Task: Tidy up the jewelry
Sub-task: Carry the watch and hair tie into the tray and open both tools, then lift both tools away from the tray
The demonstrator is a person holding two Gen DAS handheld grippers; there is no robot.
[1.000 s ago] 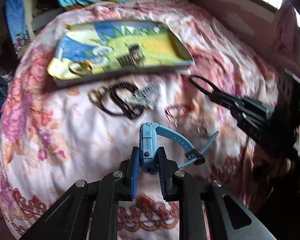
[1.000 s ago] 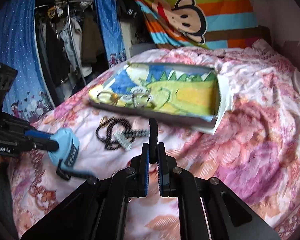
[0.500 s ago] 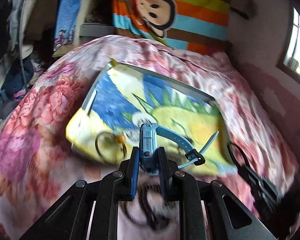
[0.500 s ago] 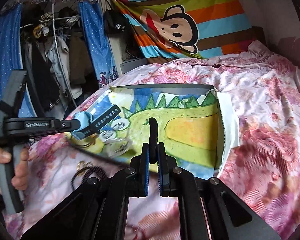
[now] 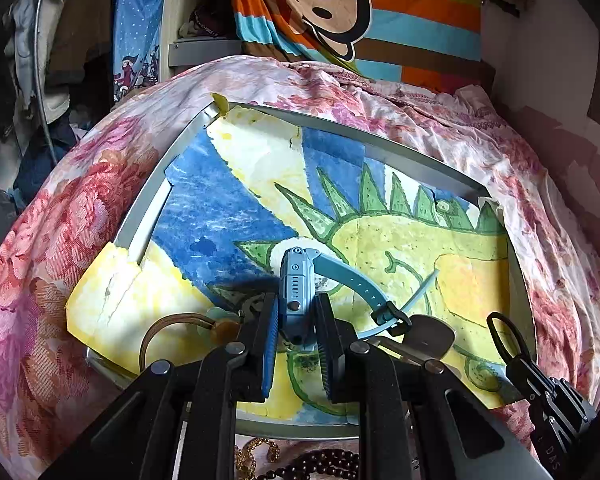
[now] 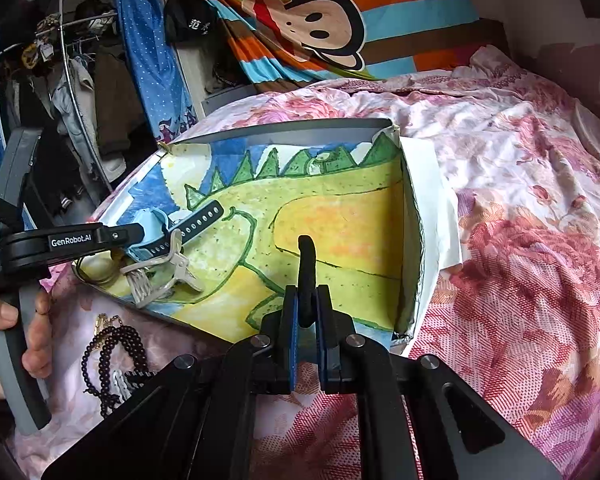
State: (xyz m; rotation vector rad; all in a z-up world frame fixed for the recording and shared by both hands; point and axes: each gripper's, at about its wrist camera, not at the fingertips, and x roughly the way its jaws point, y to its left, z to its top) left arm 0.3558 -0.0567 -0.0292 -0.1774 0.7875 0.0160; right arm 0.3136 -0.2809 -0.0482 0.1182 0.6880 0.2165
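Observation:
My left gripper (image 5: 296,320) is shut on a blue watch (image 5: 298,288) and holds it low over the near left part of a grey tray (image 5: 148,208) lined with a dinosaur drawing. In the right wrist view the left gripper (image 6: 140,234) and the watch (image 6: 152,228) are over the tray's left end (image 6: 284,130). My right gripper (image 6: 307,316) is shut on a black hair tie (image 6: 306,264) above the tray's near edge; it also shows in the left wrist view (image 5: 516,360). A brown bangle (image 5: 168,328) and a hair clip (image 6: 172,268) lie in the tray.
A dark bead necklace (image 6: 108,352) and a gold chain (image 5: 256,454) lie on the floral bedspread (image 6: 520,240) in front of the tray. A clothes rack (image 6: 72,60) and striped monkey blanket (image 6: 320,12) stand behind the bed.
My left gripper carried the blue watch from above the bedspread forward and down over the tray. My right gripper moved up to the tray's near edge, still holding the hair tie.

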